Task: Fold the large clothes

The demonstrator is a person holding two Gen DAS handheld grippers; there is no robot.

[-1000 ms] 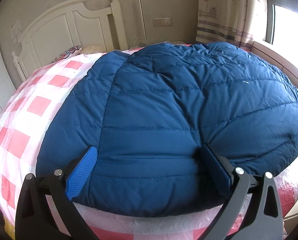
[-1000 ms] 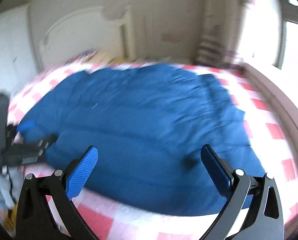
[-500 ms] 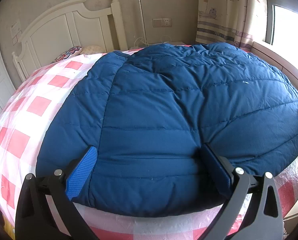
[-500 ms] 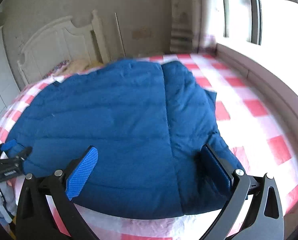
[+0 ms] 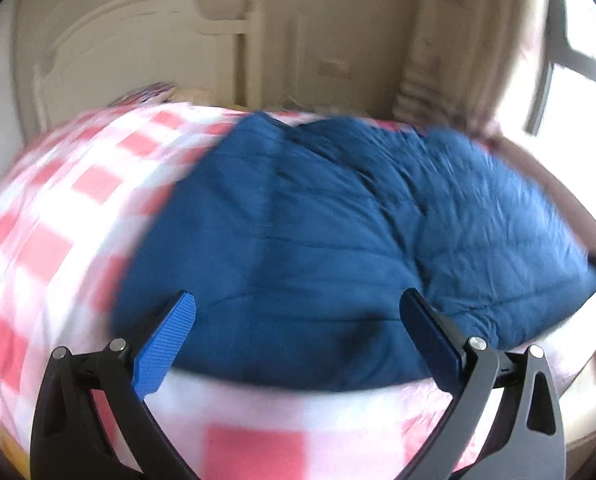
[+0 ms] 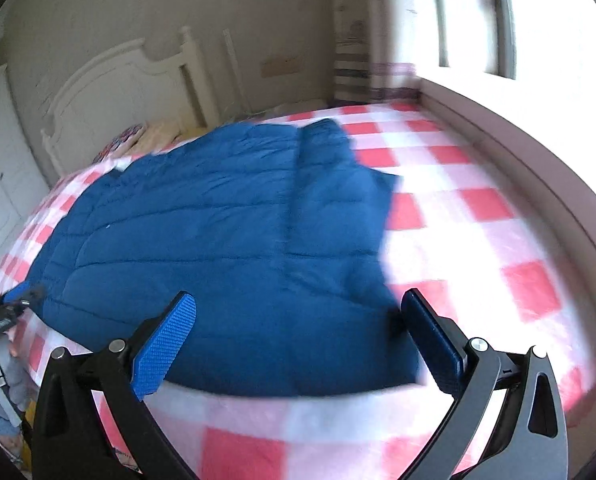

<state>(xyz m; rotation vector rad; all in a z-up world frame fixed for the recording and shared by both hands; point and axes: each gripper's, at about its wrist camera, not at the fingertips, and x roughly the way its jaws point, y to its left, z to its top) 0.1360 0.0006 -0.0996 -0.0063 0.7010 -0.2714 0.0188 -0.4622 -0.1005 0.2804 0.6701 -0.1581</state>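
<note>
- Jacket (image 5: pixel 318 240) first: a big dark blue quilted one, spread flat on the bed (image 5: pixel 50 248), which has a red-and-white checked cover. No containers anywhere that I can see.
- Left hand-held gripper (image 5: pixel 296 332) hangs over the jacket's near hem with its jaws spread wide and nothing between them. That view is pretty blurry.
- Right hand-held gripper (image 6: pixel 298 332) looks the same, wide open and empty, over the near right part of the jacket (image 6: pixel 218 232).
- In the right wrist view the other gripper's blue tip (image 6: pixel 16 294) shows at the jacket's left edge; can't tell if it's touching the fabric.
- Edges: the near hem sits close to the bed's near edge, with a strip of checked cover showing below it.
- Room to move: a wide patch of bare cover (image 6: pixel 478 240) to the right of the jacket, up to the window ledge (image 6: pixel 538 160). Also bare cover on the far left, toward the white headboard (image 6: pixel 130 92).
</note>
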